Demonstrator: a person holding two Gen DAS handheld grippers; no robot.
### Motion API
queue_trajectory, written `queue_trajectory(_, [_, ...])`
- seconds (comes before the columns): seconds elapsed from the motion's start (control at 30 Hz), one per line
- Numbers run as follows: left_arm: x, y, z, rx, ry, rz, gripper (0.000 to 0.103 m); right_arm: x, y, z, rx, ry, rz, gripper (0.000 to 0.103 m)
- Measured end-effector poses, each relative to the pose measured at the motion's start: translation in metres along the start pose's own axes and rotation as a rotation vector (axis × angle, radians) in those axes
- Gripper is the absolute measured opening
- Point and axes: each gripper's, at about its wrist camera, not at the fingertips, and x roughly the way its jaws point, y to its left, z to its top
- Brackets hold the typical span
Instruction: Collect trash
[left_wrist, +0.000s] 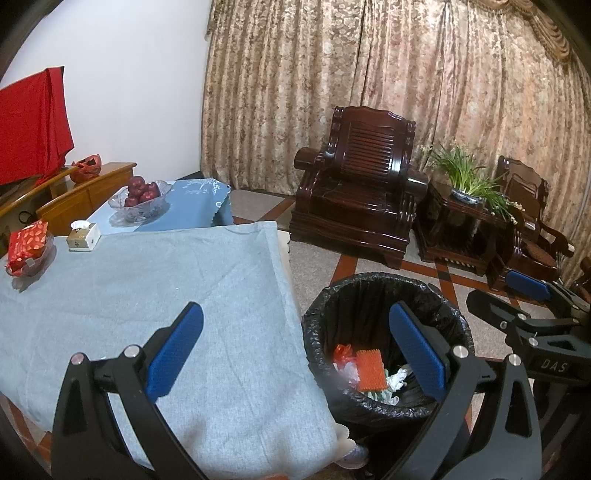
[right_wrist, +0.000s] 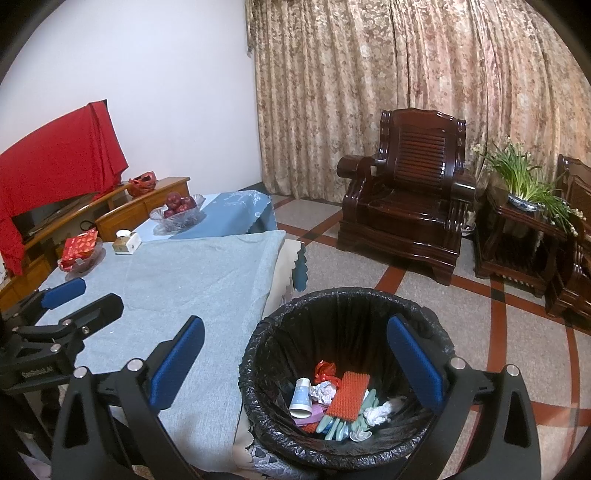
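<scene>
Both my claws, left (left_wrist: 295, 354) and right (right_wrist: 295, 362), gape wide and hold nothing, over the table's (right_wrist: 192, 280) right edge and the trash bin (right_wrist: 258, 369) beside it.

A home living room.
Carved dark-wood armchair (right_wrist: 402, 206), floor-length floral curtains (right_wrist: 406, 85), potted plant (right_wrist: 524, 184) on a side table (right_wrist: 517, 236), glass bowl of apples (right_wrist: 177, 210) on the cloth-covered counter (right_wrist: 177, 280).

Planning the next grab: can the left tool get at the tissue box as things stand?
Probably yes. The left tool is open and holds nothing, and only bare grey cloth lies between it and the tissue box at the table's far side.
</scene>
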Motion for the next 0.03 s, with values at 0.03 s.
queue_trajectory(0.03, [-0.0006, 0.0001, -0.0003, 0.0, 0.001, 0.0, 0.098, 0.0006, -0.0001, -0.0004, -0.001, 0.0, -0.001, 0.097])
